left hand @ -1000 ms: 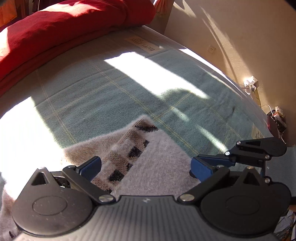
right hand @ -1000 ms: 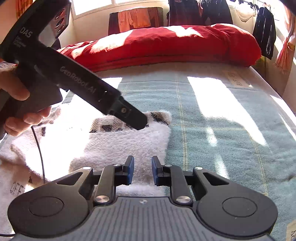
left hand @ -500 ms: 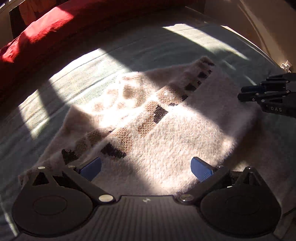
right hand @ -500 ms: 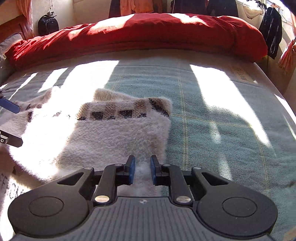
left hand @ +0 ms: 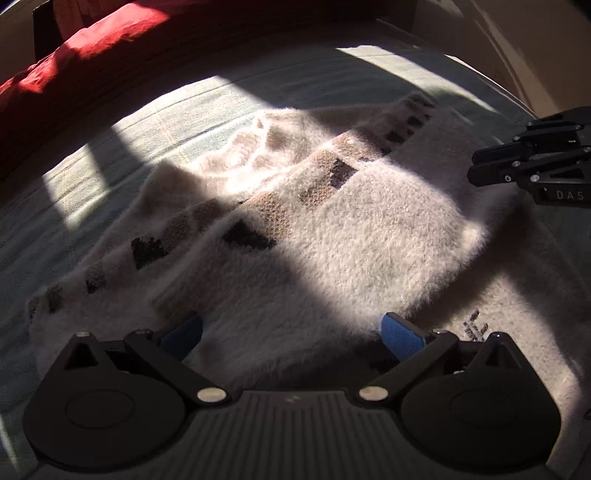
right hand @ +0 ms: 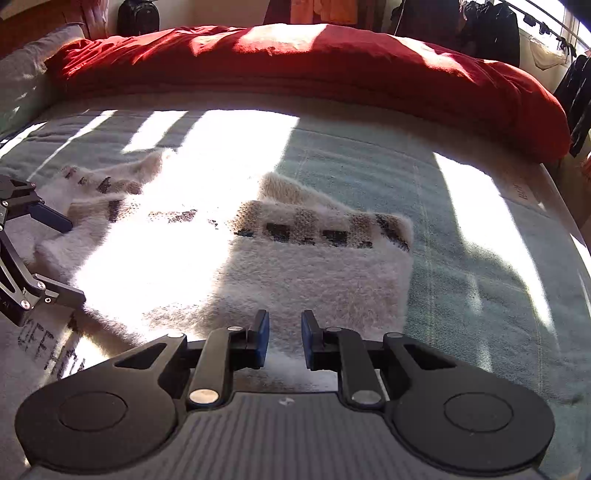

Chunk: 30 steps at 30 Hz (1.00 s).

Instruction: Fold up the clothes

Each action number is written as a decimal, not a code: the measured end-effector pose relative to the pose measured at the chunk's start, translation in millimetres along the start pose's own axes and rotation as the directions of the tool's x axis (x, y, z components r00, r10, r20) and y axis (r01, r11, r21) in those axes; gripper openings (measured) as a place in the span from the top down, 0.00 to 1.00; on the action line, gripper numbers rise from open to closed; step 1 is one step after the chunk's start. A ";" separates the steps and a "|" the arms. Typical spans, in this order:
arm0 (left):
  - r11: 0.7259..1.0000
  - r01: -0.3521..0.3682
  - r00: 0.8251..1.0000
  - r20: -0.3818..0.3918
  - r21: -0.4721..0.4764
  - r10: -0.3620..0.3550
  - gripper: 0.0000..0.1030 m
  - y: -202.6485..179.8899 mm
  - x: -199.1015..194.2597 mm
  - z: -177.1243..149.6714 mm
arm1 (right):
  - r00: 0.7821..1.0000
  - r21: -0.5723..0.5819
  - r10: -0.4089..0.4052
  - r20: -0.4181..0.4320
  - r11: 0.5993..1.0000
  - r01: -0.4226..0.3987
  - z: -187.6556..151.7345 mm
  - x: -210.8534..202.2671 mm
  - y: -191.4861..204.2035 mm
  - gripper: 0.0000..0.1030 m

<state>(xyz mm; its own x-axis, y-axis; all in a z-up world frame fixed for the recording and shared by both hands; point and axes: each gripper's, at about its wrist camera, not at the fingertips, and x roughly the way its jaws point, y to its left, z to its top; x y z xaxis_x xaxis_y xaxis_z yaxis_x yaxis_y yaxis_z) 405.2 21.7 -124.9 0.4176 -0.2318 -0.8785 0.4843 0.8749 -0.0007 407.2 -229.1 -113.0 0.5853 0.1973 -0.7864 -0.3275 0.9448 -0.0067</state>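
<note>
Across the middle of the bed (right hand: 480, 206), on its pale green checked cover, lies a fuzzy cream sweater (left hand: 332, 236), partly folded. One flap is doubled over the body, so the band of brown and black blocks (right hand: 325, 225) runs across the top of the fold, and a second patterned strip trails toward the left edge of the bed. Hard sunlight washes out the centre of the knit, so that bit is hard to read.

Left gripper (left hand: 291, 332) hangs just above the near part of the sweater with its blue pads (left hand: 400, 334) spread wide, nothing between them. Can't tell if the tips actually touch the fluff. From the right wrist view it pokes in at the left edge of frame, over the sweater's left side.

Right gripper (right hand: 284, 338) sits low over the near edge of the folded part, jaws narrowed to a small gap but not clamped; white fuzz shows through the gap, and nothing looks pinched.

Along the far edge of the bed a red duvet (right hand: 295, 70) is bunched up, with dark clothes (right hand: 491, 29) hanging behind it near the far right corner. Black lettering (right hand: 48, 343) shows on the fabric at the near left.
</note>
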 end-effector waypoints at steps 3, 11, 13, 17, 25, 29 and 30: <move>1.000 0.013 0.999 0.029 0.019 -0.014 0.01 -2.2 -8.3 -3.8 | 0.998 -0.034 0.067 0.003 0.997 -0.067 14.3 11.8 21.6 0.80; 1.000 -0.002 0.999 -0.041 -0.030 0.001 0.01 13.8 21.1 -25.1 | 0.995 -0.062 0.066 -0.071 0.996 -0.070 20.1 48.9 47.7 0.80; 1.000 -0.004 1.000 -0.030 -0.029 0.004 0.01 13.1 18.4 -26.2 | 0.996 -0.050 0.079 -0.045 0.995 -0.081 26.6 38.9 47.1 0.80; 1.000 -0.006 1.000 0.011 -0.020 0.006 0.01 9.9 1.8 -24.5 | 0.995 -0.080 0.094 -0.033 0.992 -0.096 35.8 40.9 58.4 0.80; 0.997 0.077 0.991 0.111 0.030 -0.080 0.01 4.9 -33.7 -4.5 | 0.993 -0.048 0.089 -0.074 0.995 -0.093 27.9 56.4 55.5 0.73; 0.983 0.158 0.977 0.133 0.091 -0.169 0.01 -9.0 -21.0 9.9 | 0.994 0.004 0.077 -0.082 0.997 -0.076 21.6 49.1 34.0 0.63; 0.978 0.176 0.972 0.135 0.110 -0.191 0.01 -13.8 -16.3 12.9 | 0.994 0.018 0.073 -0.084 0.997 -0.072 20.0 47.3 28.6 0.61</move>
<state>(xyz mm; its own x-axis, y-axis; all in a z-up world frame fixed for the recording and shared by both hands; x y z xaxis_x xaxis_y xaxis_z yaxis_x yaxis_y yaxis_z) 401.6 8.0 -104.4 0.4174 -0.4495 -0.7898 0.6321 0.7680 -0.1030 440.4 -187.6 -138.0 0.4952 0.2435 -0.8339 -0.3559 0.9325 0.0610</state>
